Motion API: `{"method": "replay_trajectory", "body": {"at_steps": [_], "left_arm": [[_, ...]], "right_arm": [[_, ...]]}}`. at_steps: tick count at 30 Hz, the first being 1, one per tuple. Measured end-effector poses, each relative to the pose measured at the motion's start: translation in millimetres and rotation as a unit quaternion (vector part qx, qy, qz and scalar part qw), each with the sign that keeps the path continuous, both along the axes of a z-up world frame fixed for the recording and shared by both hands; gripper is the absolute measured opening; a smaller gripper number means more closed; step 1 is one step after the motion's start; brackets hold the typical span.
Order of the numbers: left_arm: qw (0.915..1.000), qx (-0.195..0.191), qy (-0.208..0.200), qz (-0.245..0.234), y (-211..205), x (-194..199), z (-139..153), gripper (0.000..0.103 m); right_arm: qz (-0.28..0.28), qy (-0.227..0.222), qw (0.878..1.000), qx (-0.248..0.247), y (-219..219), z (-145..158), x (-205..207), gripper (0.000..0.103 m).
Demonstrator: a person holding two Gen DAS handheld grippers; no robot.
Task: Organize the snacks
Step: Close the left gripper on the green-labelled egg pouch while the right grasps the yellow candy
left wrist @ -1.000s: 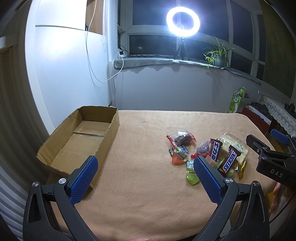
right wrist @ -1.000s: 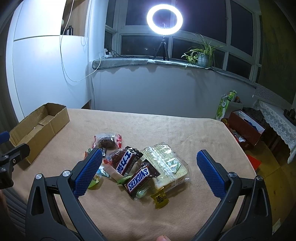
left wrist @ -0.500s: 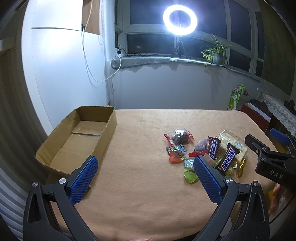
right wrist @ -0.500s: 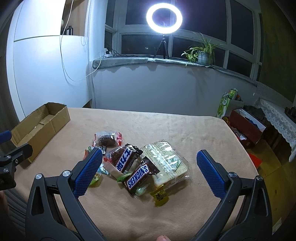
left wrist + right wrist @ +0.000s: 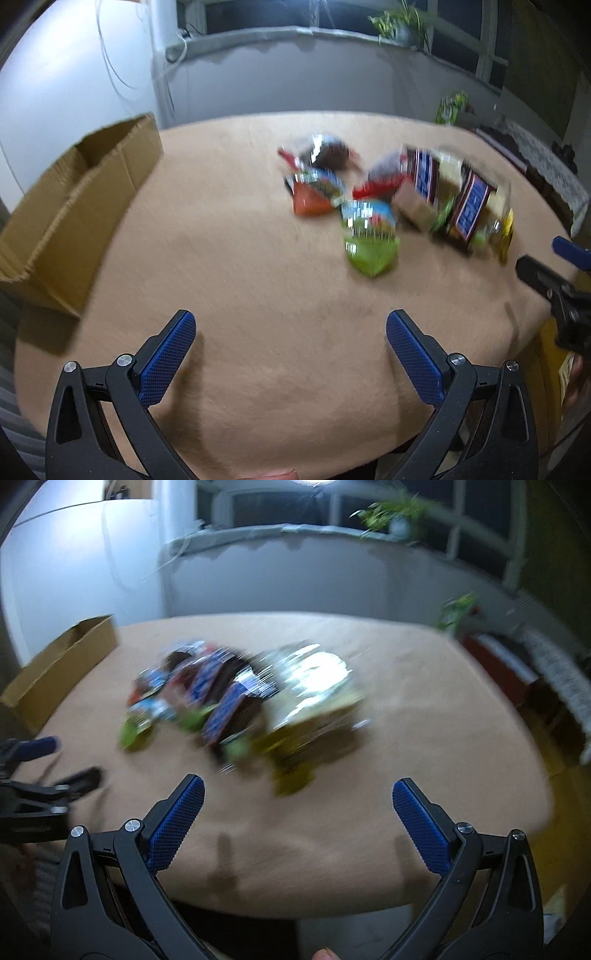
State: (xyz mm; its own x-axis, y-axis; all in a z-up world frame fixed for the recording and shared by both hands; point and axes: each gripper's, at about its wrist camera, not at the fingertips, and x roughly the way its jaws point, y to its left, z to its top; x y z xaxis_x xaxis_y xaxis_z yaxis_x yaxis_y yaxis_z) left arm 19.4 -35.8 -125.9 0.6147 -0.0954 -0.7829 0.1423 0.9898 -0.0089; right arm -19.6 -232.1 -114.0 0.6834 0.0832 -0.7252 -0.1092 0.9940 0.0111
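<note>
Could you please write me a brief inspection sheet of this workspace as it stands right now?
Surface: tan cloth-covered table, bare in front of both grippers.
Job's things: open brown cardboard box at the table's left edge, nothing seen inside the visible part; blurred pile of wrapped snacks right of centre, including a green pouch and a clear-wrapped sandwich pack.
Clutter: nothing seen on the table besides the snacks.
Grippers: left hand-held gripper open, empty, short of the pile; right hand-held gripper open, empty.
Cables: white cable hanging on the wall behind the box.
Surroundings: dark windows, potted plant on the sill.
</note>
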Motion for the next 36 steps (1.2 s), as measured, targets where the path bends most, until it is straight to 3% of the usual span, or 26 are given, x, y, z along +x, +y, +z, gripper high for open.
{"method": "replay_trajectory", "body": {"at_steps": [5, 12, 14, 18, 20, 21, 25, 28, 30, 31, 34, 36], "left_arm": [[0.9997, -0.019, -0.01, -0.012, 5.1, -7.0, -6.7, 0.103], [0.9956, -0.041, -0.078, -0.033, 12.0, -21.6, -14.0, 0.103], [0.9958, -0.038, -0.075, -0.035, 11.0, -18.4, -10.5, 0.103], [0.9961, -0.05, -0.06, -0.04, 6.2, -3.0, -0.7, 0.103], [0.9944, -0.071, -0.059, -0.052, 5.9, 7.5, 5.7, 0.103], [0.9938, -0.077, -0.059, -0.054, 3.4, 13.6, 10.9, 0.103], [0.9928, -0.075, -0.063, -0.07, -10.4, 29.5, 18.3, 0.103], [0.9924, -0.067, -0.057, -0.086, -23.1, 36.3, 11.1, 0.101], [0.9916, -0.072, -0.046, -0.097, -26.9, 37.8, 5.2, 0.09], [0.9917, -0.071, -0.043, -0.098, -28.4, 38.3, 2.0, 0.085], [0.9917, -0.067, -0.051, -0.097, -29.0, 38.3, 0.9, 0.081], [0.9919, -0.068, -0.053, -0.094, -28.1, 39.3, 1.3, 0.07]], "right_arm": [[0.013, 0.017, 1.0, -0.002, 3.9, -25.4, 2.6, 0.103], [0.06, -0.04, 0.997, -0.005, -3.9, -34.2, -6.4, 0.103], [0.064, -0.031, 0.997, -0.003, -3.5, -30.5, -3.0, 0.103], [0.081, -0.071, 0.993, 0.037, -5.7, -10.0, 0.9, 0.103], [0.101, -0.065, 0.993, 0.017, 2.0, -10.3, 6.9, 0.101], [0.109, -0.065, 0.992, 0.01, 4.4, -11.4, 8.5, 0.095], [0.107, -0.063, 0.992, 0.017, -8.9, -16.1, 14.4, 0.087], [0.108, -0.056, 0.992, 0.029, -24.0, -19.9, 18.6, 0.069], [0.121, -0.058, 0.991, 0.029, -26.2, -21.6, 18.9, 0.05], [0.128, -0.061, 0.99, 0.024, -24.7, -21.7, 17.9, 0.048], [0.136, -0.066, 0.988, 0.021, -21.5, -23.4, 17.3, 0.038], [0.134, -0.064, 0.988, 0.029, -23.1, -24.1, 17.3, 0.018]]}}
